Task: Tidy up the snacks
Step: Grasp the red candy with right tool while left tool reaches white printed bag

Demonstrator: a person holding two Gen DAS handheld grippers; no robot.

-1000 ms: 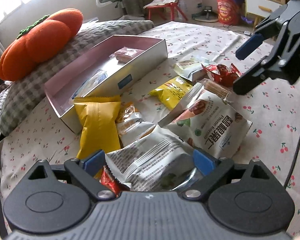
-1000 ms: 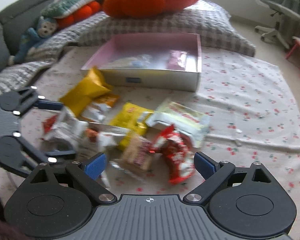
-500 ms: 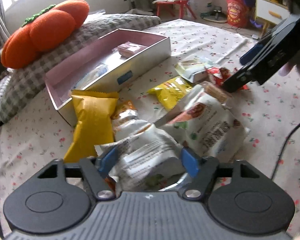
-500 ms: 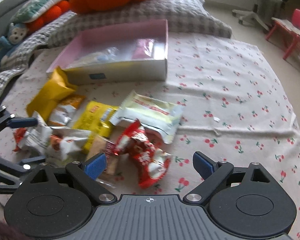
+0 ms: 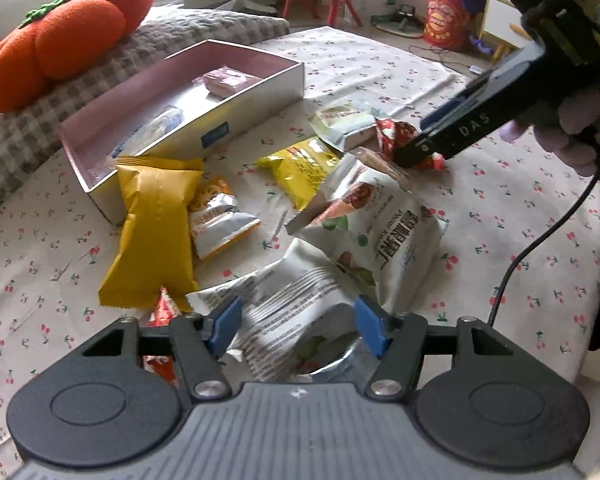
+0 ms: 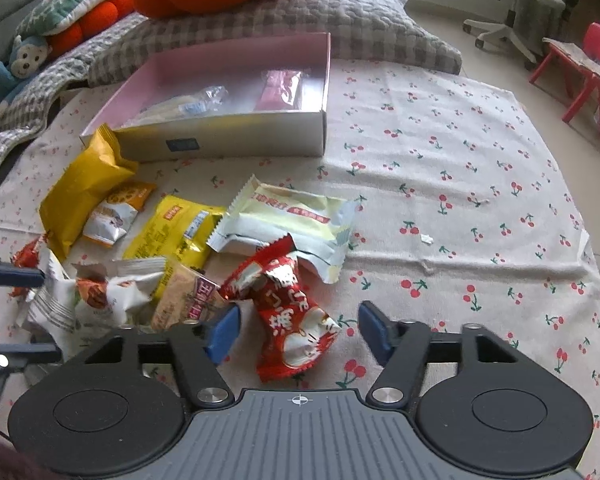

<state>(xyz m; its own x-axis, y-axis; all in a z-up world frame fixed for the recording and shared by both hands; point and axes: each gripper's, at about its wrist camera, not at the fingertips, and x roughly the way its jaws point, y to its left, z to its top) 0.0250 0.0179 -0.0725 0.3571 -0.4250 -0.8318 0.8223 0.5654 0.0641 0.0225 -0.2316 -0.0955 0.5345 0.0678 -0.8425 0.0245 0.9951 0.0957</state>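
Several snack packets lie heaped on a cherry-print cloth (image 6: 460, 184) in front of a pink-lined box (image 5: 256, 104) that holds a few packets. My left gripper (image 5: 297, 326) is low over the near end of the heap. Its blue pads pinch a crumpled white and grey packet (image 5: 284, 300). My right gripper (image 6: 299, 331) straddles a red packet (image 6: 296, 304) and its jaws are closing, with the pads still apart from the wrapper. The left wrist view shows the right gripper (image 5: 420, 140) over that red packet (image 5: 396, 134).
A yellow bag (image 5: 156, 224), an orange-white sachet (image 5: 216, 220), a white nut bag (image 5: 380, 236), a bright yellow packet (image 6: 176, 232) and a pale green packet (image 6: 284, 220) lie around. An orange pumpkin cushion (image 5: 60, 36) rests on a checked blanket (image 5: 188, 40) behind the box. A cable (image 5: 532, 256) trails right.
The left jaws have closed in on the white packet. The right gripper has dropped over the red packet and its jaws have narrowed around it.
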